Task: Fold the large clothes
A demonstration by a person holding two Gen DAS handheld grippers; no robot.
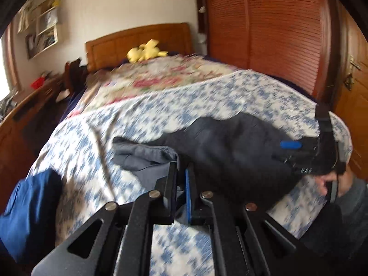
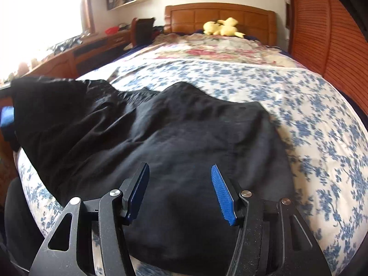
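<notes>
Two grippers share one dark garment [image 2: 161, 138], which lies across the blue-flowered bedspread [image 2: 310, 119] and runs from the left edge of the right wrist view to the lower centre of it. Its long axis goes left to right across the bed, not toward the headboard [image 2: 220, 16].

Our left gripper [image 1: 180, 168] is clenched on a grey edge of the cloth at the centre of its own view, with the fabric pinched between the pads and the dark bulk trailing off to the right of the fingers.

Our right gripper [image 2: 180, 193] stands released, its blue pads [image 2: 222, 193] spread over the near end of the garment with nothing pressed between them.

We judge the coming fold turns on this: the left hand holds the far end, the right hand is nearer the free end, so the held end would travel along the long axis toward the right.
</notes>
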